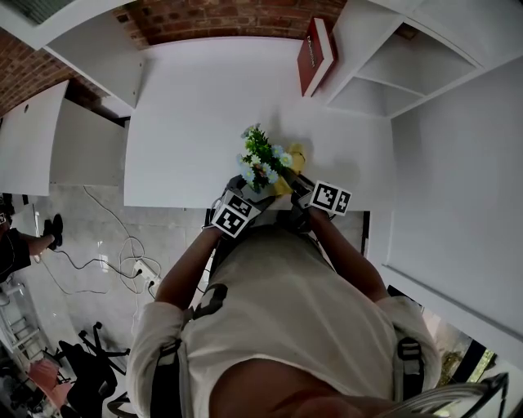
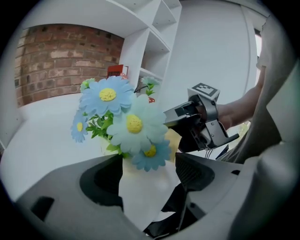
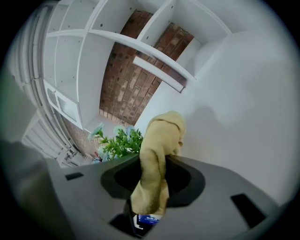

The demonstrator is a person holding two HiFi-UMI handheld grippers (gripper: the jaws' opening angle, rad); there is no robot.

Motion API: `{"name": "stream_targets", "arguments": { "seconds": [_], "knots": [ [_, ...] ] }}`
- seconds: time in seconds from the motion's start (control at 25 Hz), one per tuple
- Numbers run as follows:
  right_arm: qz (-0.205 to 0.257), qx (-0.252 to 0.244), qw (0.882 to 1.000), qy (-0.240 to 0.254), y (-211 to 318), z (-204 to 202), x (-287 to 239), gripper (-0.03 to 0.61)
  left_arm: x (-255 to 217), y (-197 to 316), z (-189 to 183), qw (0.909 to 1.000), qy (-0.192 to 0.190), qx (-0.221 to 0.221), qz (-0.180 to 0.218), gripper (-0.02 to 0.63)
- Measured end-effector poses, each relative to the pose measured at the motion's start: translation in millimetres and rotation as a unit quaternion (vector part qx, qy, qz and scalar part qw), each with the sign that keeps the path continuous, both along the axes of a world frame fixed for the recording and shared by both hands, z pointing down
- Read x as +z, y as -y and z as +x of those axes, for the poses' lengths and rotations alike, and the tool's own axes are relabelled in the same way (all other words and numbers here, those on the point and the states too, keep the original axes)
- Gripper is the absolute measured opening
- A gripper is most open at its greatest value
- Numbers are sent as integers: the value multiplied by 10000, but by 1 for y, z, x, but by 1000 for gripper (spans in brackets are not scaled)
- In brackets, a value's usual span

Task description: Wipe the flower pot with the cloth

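A white flower pot (image 2: 143, 199) with blue and white artificial flowers (image 1: 263, 161) stands near the front edge of the white desk (image 1: 196, 122). My left gripper (image 2: 147, 176) is shut on the pot, one jaw on each side of its body. My right gripper (image 3: 152, 176) is shut on a yellow cloth (image 3: 157, 150), which bunches up out of its jaws. In the head view the cloth (image 1: 292, 170) sits just right of the flowers, with my right gripper (image 1: 301, 189) close beside the pot. From the left gripper view the right gripper (image 2: 199, 126) is just behind the flowers.
White shelving (image 1: 392, 73) rises at the desk's right, with a red book (image 1: 315, 51) leaning at its left side. A brick wall (image 1: 221, 16) runs behind. Cables and a power strip (image 1: 140, 268) lie on the floor at the left, near a chair base (image 1: 90, 359).
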State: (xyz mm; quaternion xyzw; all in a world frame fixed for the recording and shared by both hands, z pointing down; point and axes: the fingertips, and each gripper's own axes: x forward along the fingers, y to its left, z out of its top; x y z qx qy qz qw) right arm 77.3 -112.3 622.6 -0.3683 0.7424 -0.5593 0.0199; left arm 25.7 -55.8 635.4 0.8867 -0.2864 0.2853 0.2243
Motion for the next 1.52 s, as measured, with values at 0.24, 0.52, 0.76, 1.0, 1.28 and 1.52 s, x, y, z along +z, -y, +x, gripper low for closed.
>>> {"name": "stream_targets", "arguments": {
  "seconds": [0.24,0.52,0.76,1.0,1.28,1.52],
  "knots": [
    [71,-78,9995,-289,-19,-3,0,127,-4,4,1,9998,-11,-216,-4,345],
    [-733,248,9970,-50,-42,6,27,126,6,-4,16,9993,22,-339,-139,345],
    [-660,-37,9970,-395,-33,1,37,117,4,-27,47,9976,-93,520,-442,345],
    [-747,-62,9962,-449,-35,8,37,117,9,-3,12,9994,163,165,-269,345],
    [-476,-89,9988,96,-26,-15,-6,117,-2,19,4,9981,-239,-288,-487,345],
    [-720,143,9973,-34,-24,-5,21,117,-2,9,23,9975,-362,-29,-599,345]
  ]
}}
